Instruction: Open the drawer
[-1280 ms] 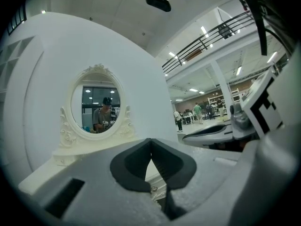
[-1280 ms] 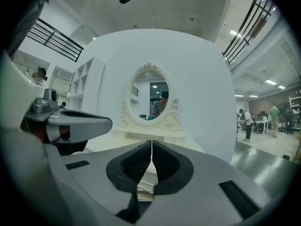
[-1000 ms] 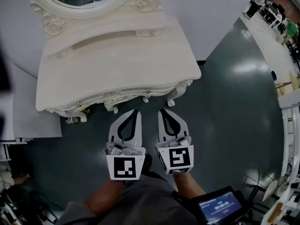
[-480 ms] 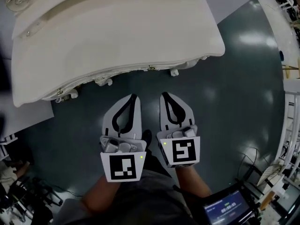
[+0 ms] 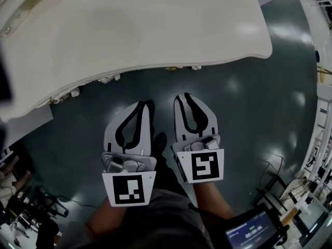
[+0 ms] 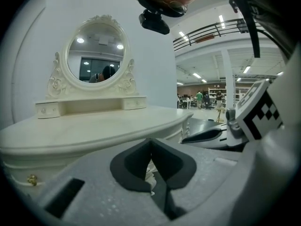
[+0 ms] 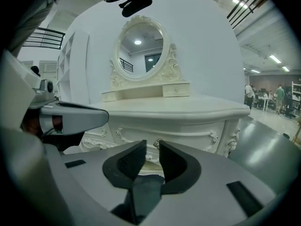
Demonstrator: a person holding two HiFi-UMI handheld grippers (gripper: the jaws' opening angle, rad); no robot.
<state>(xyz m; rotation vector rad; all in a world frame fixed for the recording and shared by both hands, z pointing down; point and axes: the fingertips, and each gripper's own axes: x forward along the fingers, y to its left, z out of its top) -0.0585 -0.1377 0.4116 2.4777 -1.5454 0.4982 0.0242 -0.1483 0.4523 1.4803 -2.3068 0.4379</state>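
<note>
The cream dressing table (image 5: 155, 30) fills the top of the head view. Its carved drawer front (image 7: 178, 132) faces both grippers, with a small brass knob (image 7: 156, 143) seen just beyond my right jaw tips. Another brass knob (image 6: 31, 179) shows low on the left. My left gripper (image 5: 143, 104) (image 6: 150, 141) hangs over the dark floor short of the table edge, its jaws shut on nothing. My right gripper (image 5: 182, 96) (image 7: 150, 145) is beside it. Its jaws have just been opening and stand a narrow gap apart, with nothing between them.
An oval mirror (image 7: 141, 46) and two small upper drawers (image 7: 176, 89) stand at the table's back. A white panel (image 5: 26, 126) lies left of the table. White racks (image 5: 322, 118) line the right side. A screen device (image 5: 246, 231) sits at the person's waist.
Both grippers have sunk together toward the table's front. The tabletop now looms larger and the mirror has left the head view. The right jaws have parted slightly.
</note>
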